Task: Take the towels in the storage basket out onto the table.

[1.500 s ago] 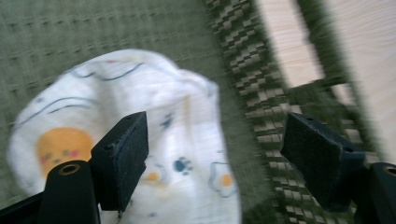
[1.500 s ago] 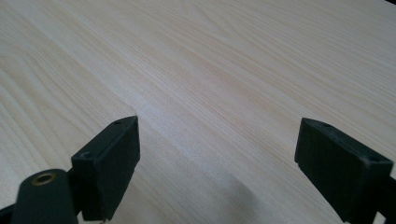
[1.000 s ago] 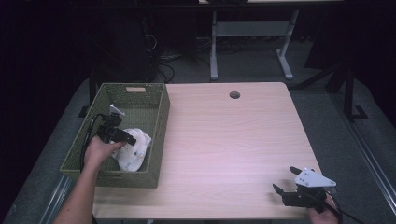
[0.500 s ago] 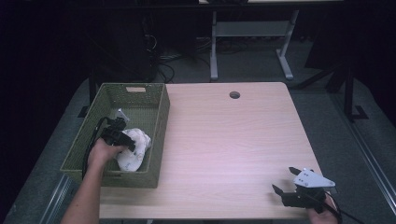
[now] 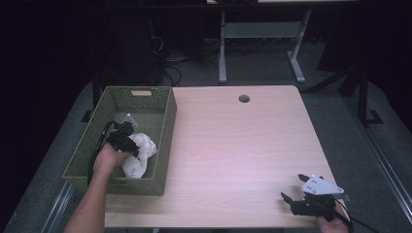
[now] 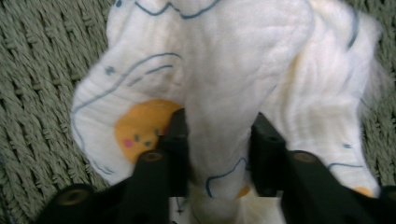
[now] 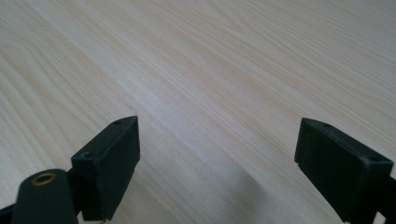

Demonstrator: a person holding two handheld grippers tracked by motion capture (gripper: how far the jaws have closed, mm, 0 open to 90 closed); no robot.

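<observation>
Inside the basket point(image 5: 165, 116), a cloth point(image 6: 224, 93) fold has just been clamped by the left tongs point(image 6: 219, 144); a thin pinch could slip when lifted. Right tongs point(image 7: 217, 158) are held apart, beyond the basket.

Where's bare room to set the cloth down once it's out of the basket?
The table is bare from the green basket across to the right gripper, open at the near right corner. Inside the basket it is crowded: the left gripper, jaws just closing, pinches the white cloth.
</observation>
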